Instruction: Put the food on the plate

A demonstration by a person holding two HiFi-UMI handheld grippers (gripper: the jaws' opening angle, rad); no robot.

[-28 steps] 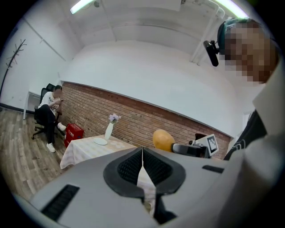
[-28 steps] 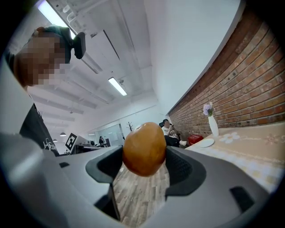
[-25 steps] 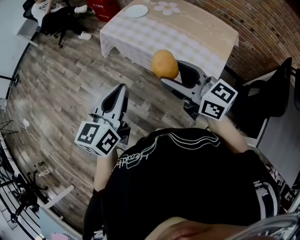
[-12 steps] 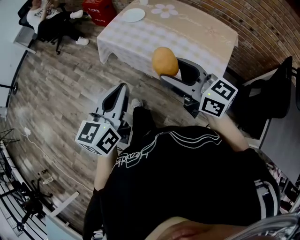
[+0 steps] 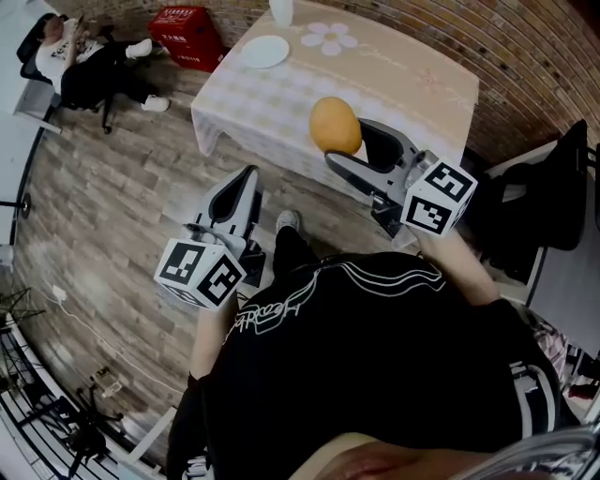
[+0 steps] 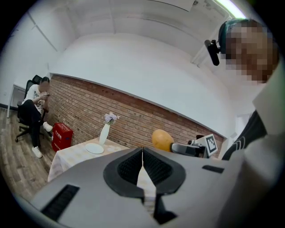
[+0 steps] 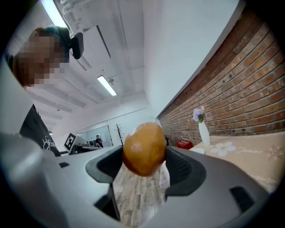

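My right gripper is shut on an orange-brown, egg-shaped food item, held in the air short of the near edge of the cloth-covered table. A small white plate lies at the table's far left corner. My left gripper is shut and empty, held low over the wooden floor to the left of the right one. The food also shows in the left gripper view.
A white vase with purple flowers stands behind the plate, against a brick wall. A red crate sits on the floor left of the table. A seated person is at far left. A black chair stands at right.
The view has advanced toward the table, which now sits lower and larger in the head view with the plate clearly in sight. Both grippers keep their pose; the right still holds the food.
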